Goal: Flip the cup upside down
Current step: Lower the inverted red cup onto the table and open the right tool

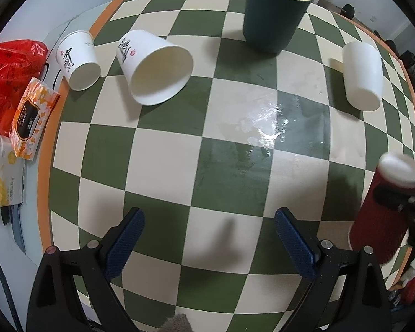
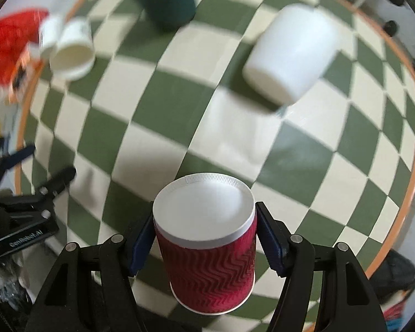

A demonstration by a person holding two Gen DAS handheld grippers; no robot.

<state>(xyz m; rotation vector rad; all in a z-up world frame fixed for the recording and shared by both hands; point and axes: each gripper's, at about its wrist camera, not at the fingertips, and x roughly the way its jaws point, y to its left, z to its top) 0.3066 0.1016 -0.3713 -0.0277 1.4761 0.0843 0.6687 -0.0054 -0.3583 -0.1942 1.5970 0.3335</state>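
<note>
Right hand-held gripper [image 2: 204,242]: clamped on the red corrugated paper cup [image 2: 210,262], one blue pad on each side of the wall just below the white base band. Cup held off the checkered worktop [image 2: 157,160], closed white base toward the camera, open mouth toward the handle side. In the left wrist view, same cup [image 1: 384,215] at the right edge, tilted, base uppermost, clear of the surface.

Left hand-held gripper [image 1: 207,238]: spread wide, nothing between the pads, hovering over bare worktop [image 1: 163,160].

Step in hand, judged: inversion mostly complete, cup carried in the air with placement outstanding. Strong blur in the right wrist view suggests rotation or travel in progress.

Next move calls for:
- Levelling the rim parallel to the worktop before descent.
- Choosing a free patch, well apart from the white cup [image 2: 293,52] lying on its side and the dark green cup [image 1: 276,13].
- Avoiding the wet, glossy patch [image 1: 274,124] near the centre; risk of sliding.
- Lowering until the rim seats all round, then releasing without dragging the thin wall.

Also present at left: two printed paper cups [image 1: 157,69] on their sides.
</note>
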